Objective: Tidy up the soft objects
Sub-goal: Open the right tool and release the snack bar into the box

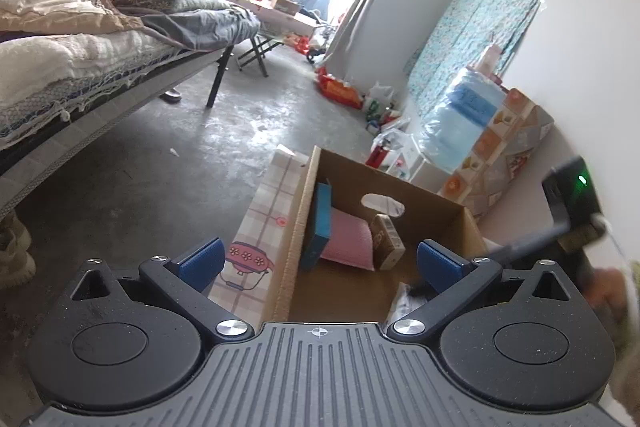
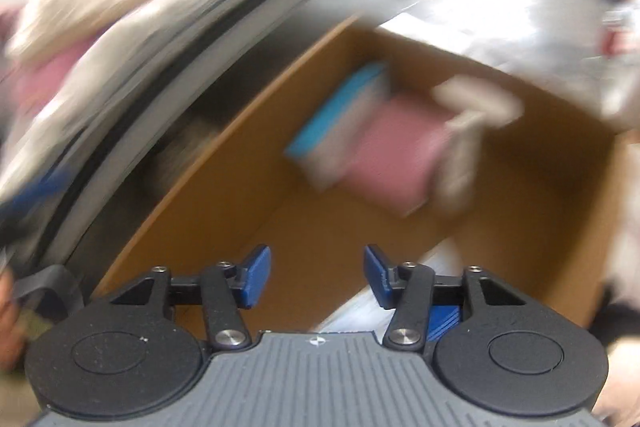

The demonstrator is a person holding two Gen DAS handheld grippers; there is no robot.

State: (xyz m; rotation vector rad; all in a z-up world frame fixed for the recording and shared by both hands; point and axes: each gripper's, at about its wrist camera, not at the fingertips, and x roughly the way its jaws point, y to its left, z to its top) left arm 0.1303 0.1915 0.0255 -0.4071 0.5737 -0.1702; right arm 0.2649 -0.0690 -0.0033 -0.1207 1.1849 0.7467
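Blurring smears the cardboard box (image 2: 256, 163) beyond the empty right claw (image 2: 317, 277).

You are looking at a bed (image 1: 80, 67) running along the left of the grey floor (image 1: 180, 163), a folding stand (image 1: 256, 51) beyond it, and a patterned cloth (image 1: 472, 39) hanging on the right wall.

Left gripper (image 1: 318, 261) fingers wide; right gripper (image 2: 317, 277) parted, empty.

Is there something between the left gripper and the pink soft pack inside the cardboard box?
Nothing visible blocks it. The left gripper is open, above the near edge of the cardboard box. The pink pack lies ahead between its fingers, with a blue box leaning at its left and a small carton at its right.
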